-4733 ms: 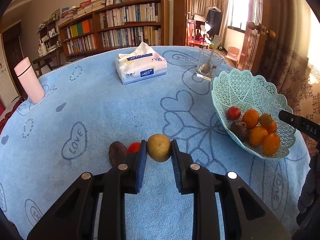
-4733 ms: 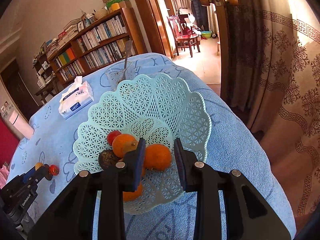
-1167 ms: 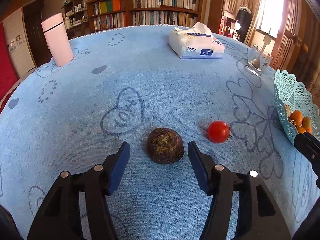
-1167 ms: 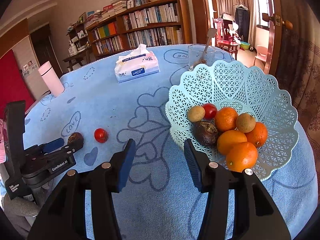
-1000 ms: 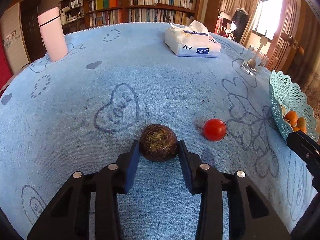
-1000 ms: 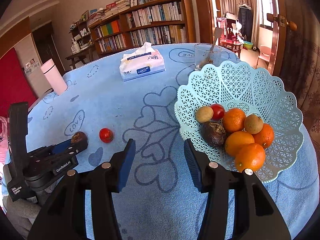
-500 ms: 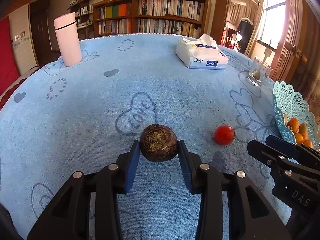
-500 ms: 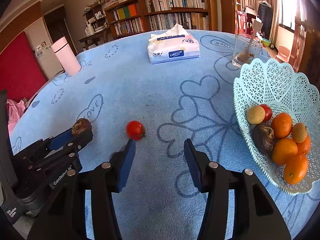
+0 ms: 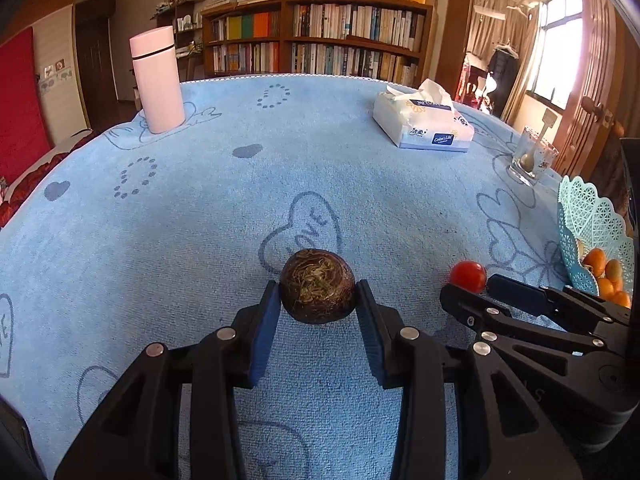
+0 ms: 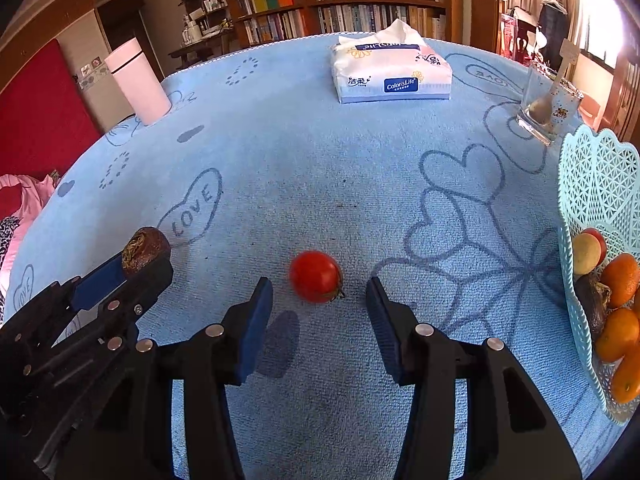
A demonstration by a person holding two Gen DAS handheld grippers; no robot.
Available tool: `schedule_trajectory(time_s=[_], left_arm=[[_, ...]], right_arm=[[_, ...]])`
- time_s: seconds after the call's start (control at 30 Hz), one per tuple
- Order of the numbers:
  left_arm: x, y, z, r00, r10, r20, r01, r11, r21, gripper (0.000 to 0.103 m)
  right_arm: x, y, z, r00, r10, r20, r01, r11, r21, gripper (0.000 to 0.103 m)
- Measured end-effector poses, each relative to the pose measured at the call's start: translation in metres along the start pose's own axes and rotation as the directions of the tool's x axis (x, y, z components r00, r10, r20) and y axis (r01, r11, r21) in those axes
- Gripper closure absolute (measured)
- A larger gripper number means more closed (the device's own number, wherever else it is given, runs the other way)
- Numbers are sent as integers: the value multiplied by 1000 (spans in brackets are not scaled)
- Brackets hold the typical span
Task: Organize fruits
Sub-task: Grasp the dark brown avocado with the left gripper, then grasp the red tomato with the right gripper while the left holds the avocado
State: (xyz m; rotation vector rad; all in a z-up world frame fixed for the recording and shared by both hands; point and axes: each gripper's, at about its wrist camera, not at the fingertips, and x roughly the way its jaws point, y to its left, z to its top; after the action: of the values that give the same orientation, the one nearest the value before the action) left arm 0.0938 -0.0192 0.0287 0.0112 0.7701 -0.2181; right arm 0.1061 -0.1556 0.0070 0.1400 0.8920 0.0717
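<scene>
My left gripper (image 9: 318, 308) is shut on a dark brown fruit (image 9: 317, 286) and holds it just above the blue tablecloth; the fruit also shows in the right wrist view (image 10: 145, 249). A red tomato (image 10: 316, 277) lies on the cloth between the open fingers of my right gripper (image 10: 319, 300), just ahead of the pads. In the left wrist view the tomato (image 9: 468, 276) sits by the right gripper's tips. A pale blue lattice basket (image 10: 596, 200) at the right edge holds oranges (image 10: 622, 278), a dark fruit and other fruits.
A tissue pack (image 10: 390, 70) lies at the far middle of the table. A glass with a spoon (image 10: 548, 108) stands at the far right next to the basket. A pink flask (image 10: 138, 82) stands at the far left. Bookshelves stand behind the table.
My left gripper closed on the brown fruit and lifted it slightly. My right gripper moved left from the basket and now brackets the tomato.
</scene>
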Motion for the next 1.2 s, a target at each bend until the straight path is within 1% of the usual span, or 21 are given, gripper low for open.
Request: schedule_trajectory(time_s=[0.03, 0.1, 0.13, 0.2, 0.3, 0.37, 0.57, 0.83, 1.2], left_arm=[[1, 0, 0, 1000, 0, -1, 0, 1000, 0, 64], [1, 0, 0, 1000, -2, -2, 2, 1000, -1, 64], [1, 0, 0, 1000, -2, -3, 2, 1000, -1, 64], [1, 0, 0, 1000, -3, -4, 3, 1000, -3, 64], [1, 1, 0, 1000, -5, -5, 5, 1000, -6, 64], [1, 1, 0, 1000, -5, -5, 5, 1000, -6, 64], [1, 1, 0, 1000, -5, -5, 5, 1000, -6, 64], [-2, -2, -2, 1000, -16, 1, 16, 1000, 0, 64], [-7, -9, -4, 999, -42, 4, 42, 999, 17, 64]], right_arm=[[1, 1, 1, 1000, -4, 1, 4, 1000, -2, 54], [2, 1, 2, 1000, -11, 0, 11, 1000, -5, 60], [3, 1, 3, 1000, -13, 0, 13, 1000, -5, 61], [4, 1, 4, 1000, -20, 1, 20, 1000, -4, 66], [4, 2, 3, 1000, -31, 4, 31, 999, -10, 69], [3, 3, 1, 999, -33, 3, 33, 999, -14, 74], [-2, 3, -2, 1000, -30, 1, 30, 1000, -5, 75], [-24, -4, -9, 999, -41, 26, 40, 999, 16, 75], [-66, -35, -16, 993, -83, 88, 75, 993, 89, 75]])
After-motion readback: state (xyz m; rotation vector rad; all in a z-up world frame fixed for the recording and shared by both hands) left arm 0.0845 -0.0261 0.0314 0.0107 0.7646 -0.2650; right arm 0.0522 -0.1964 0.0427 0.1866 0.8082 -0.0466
